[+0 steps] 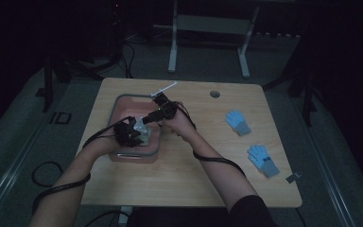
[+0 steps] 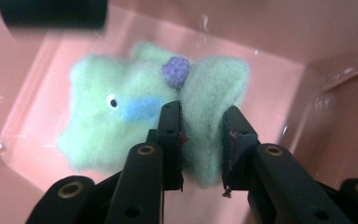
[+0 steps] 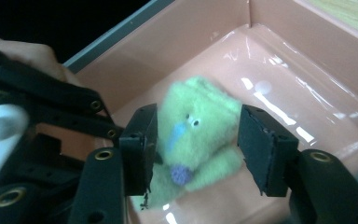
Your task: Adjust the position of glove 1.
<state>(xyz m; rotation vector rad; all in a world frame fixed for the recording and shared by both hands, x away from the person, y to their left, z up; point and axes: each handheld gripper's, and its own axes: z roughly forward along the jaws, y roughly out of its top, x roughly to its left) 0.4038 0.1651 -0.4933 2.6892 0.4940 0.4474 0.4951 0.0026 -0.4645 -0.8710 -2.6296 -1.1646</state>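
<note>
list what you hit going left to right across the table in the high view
pink tub → left gripper → right gripper → round hole in the tabletop → upper blue glove → lower blue glove

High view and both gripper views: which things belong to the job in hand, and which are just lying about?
In the job:
- green felt toy, pinched by the left gripper
- pink bin beneath it
- right gripper, jaws open around the toy

Lying about:
- two blue gloves
- white strip at the table's far edge
</note>
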